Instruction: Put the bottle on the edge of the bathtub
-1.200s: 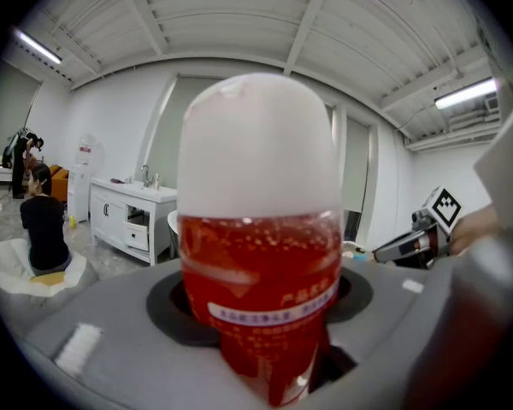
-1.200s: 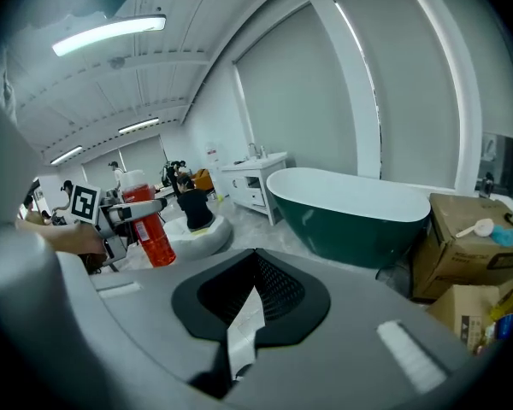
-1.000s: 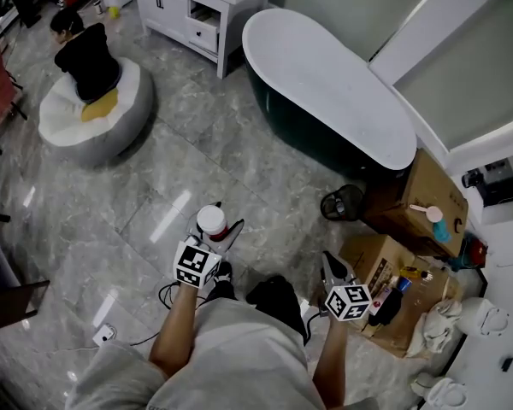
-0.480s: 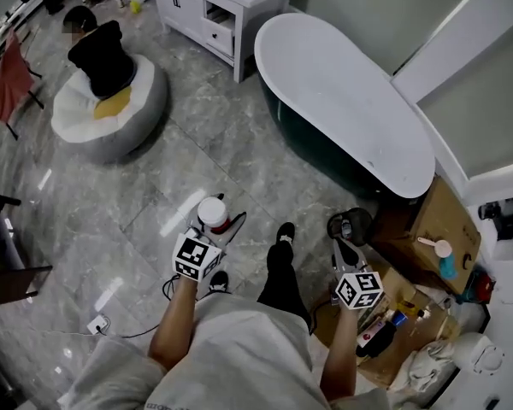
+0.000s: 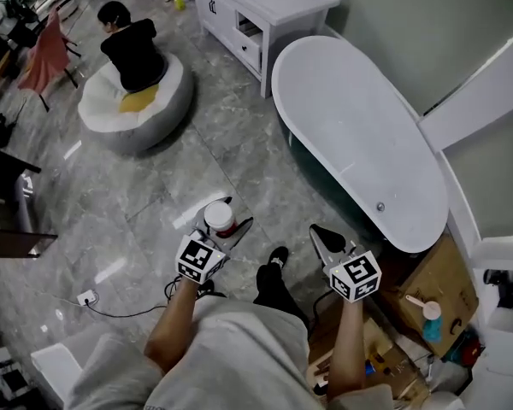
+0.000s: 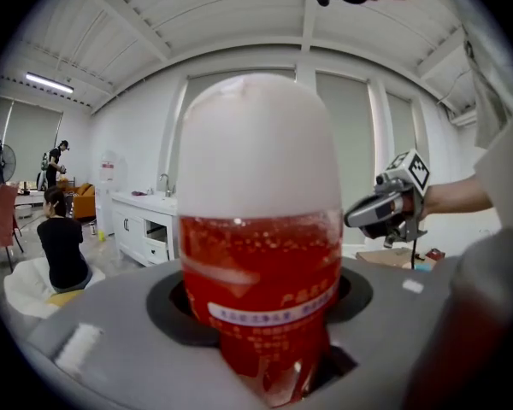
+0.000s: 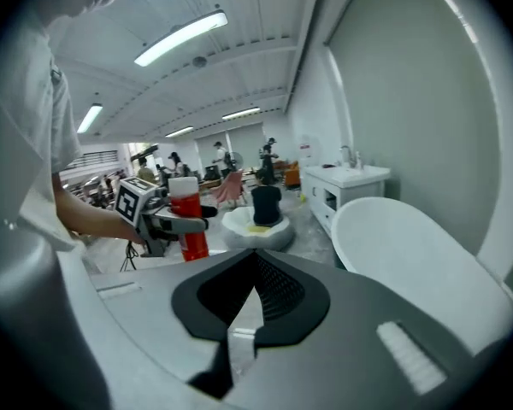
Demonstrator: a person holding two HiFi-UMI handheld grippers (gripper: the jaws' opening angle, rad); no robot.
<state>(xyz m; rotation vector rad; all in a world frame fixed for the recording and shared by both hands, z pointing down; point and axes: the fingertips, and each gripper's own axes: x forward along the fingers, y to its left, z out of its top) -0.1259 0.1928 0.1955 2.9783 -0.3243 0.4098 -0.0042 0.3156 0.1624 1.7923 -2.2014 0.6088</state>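
One bottle, one bathtub, one person

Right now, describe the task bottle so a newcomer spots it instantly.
Find the white bathtub; left of it in the head view, the left gripper clamps a bottle. It's red with a white cap, unlike the blue pump bottle on the cardboard box.

Pale short-sleeved shirt, black trousers, grey left gripper, grey right gripper, black-and-white marker cubes

Bathtub and beanbag on grey floor
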